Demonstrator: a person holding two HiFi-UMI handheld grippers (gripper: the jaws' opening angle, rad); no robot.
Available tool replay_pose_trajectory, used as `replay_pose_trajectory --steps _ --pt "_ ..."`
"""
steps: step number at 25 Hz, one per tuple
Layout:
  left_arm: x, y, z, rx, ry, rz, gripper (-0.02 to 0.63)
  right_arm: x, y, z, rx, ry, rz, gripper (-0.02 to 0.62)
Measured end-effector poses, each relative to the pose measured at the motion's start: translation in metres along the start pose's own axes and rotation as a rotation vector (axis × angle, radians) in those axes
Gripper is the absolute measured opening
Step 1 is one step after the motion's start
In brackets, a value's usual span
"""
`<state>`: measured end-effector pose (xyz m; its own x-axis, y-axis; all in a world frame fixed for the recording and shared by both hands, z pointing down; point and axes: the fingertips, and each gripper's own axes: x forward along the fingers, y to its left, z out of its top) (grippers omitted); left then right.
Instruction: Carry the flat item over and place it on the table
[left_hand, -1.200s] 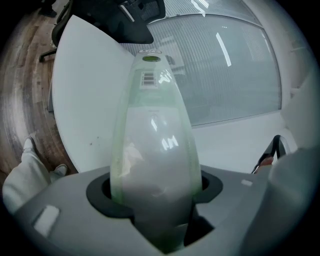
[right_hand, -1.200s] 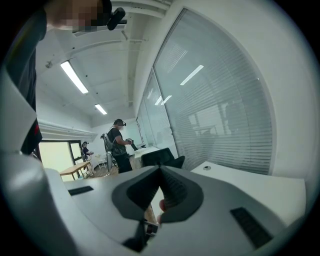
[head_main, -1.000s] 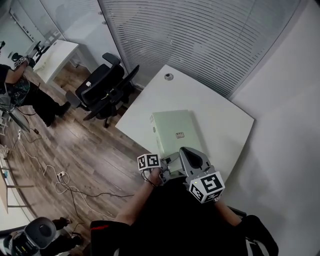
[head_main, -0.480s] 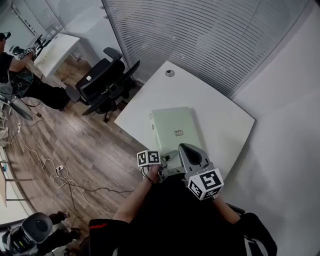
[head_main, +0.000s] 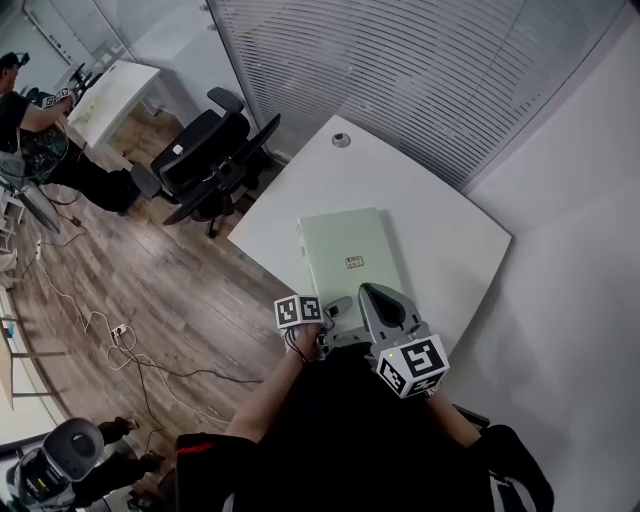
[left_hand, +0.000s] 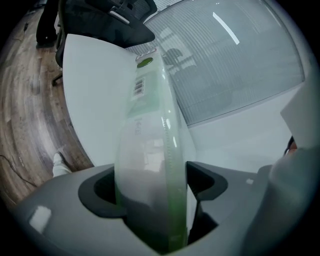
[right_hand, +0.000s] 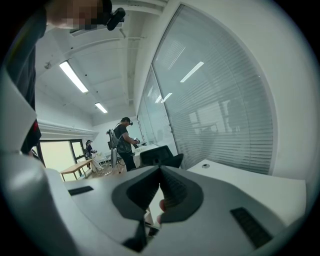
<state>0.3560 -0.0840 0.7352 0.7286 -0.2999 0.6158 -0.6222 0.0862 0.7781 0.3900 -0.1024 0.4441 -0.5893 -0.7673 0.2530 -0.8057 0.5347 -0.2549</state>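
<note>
The white table (head_main: 440, 230) is seen across the middle of the head view. The pale green flat item (head_main: 345, 245) is laid flat on it, long axis run from 5 toward 11 o'clock. Its near end is straddled by the left gripper (head_main: 333, 312), whose jaws have just been opening and are spread, not pinching. The right gripper (head_main: 376, 296), at 3 o'clock of it, is pressed together, empty.

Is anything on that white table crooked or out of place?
Mildly: the pale green flat item lies angled to the near edge of the table; the left gripper, whose jaws have just been opening, straddles its near end. Nothing spilled or damaged.
</note>
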Motion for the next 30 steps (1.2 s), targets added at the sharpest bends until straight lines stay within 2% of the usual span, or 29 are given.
replay_pose_trajectory --steps 10,30 --pt "0.003 0.015 0.001 0.015 -0.009 0.068 0.397 0.001 0.000 -0.003 -0.002 0.000 -0.002 0.002" --pt "0.005 0.033 0.000 0.023 0.006 0.144 0.417 0.002 0.007 -0.007 -0.015 0.018 0.004 0.002"
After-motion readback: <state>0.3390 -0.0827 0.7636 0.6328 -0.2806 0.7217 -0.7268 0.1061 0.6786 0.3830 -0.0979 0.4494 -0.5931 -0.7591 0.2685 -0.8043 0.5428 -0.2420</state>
